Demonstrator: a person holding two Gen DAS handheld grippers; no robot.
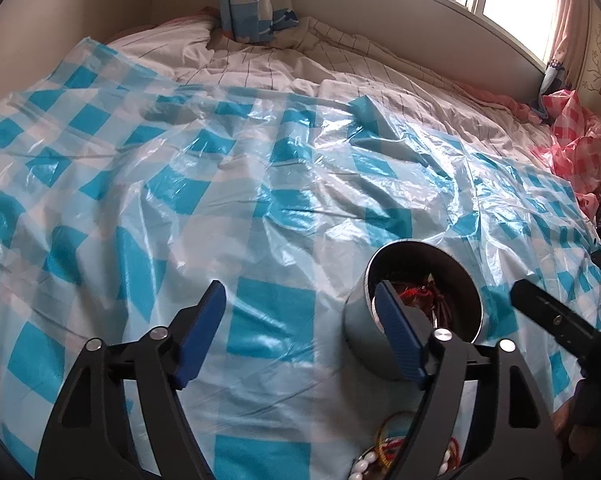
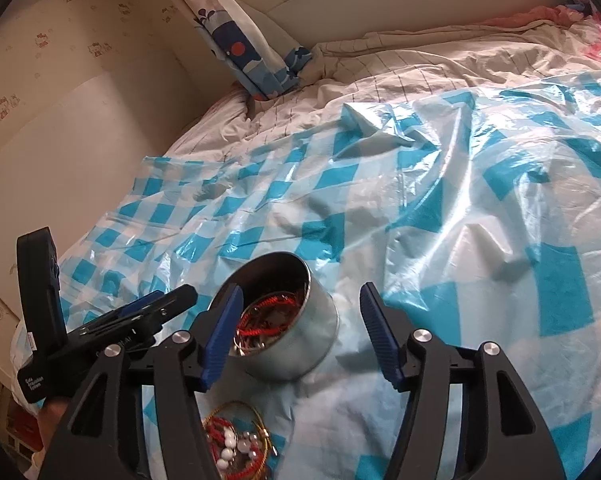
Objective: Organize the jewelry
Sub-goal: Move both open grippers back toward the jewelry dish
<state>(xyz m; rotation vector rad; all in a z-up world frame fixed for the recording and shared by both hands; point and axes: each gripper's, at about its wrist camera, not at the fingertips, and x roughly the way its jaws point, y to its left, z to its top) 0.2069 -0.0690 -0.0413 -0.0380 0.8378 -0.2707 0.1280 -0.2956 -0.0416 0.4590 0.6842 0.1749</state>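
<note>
One round tin [image 2: 288, 320] of bracelets sits at twelve o'clock between two spread, empty tongs: left gripper [image 1: 300, 332], right gripper [image 2: 300, 332].

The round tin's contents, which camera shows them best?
The right wrist view: the round tin tilts its mouth toward the lens, showing red cords and metal rings inside. In the left wrist view the tin is partly blocked by a claw finger.
</note>
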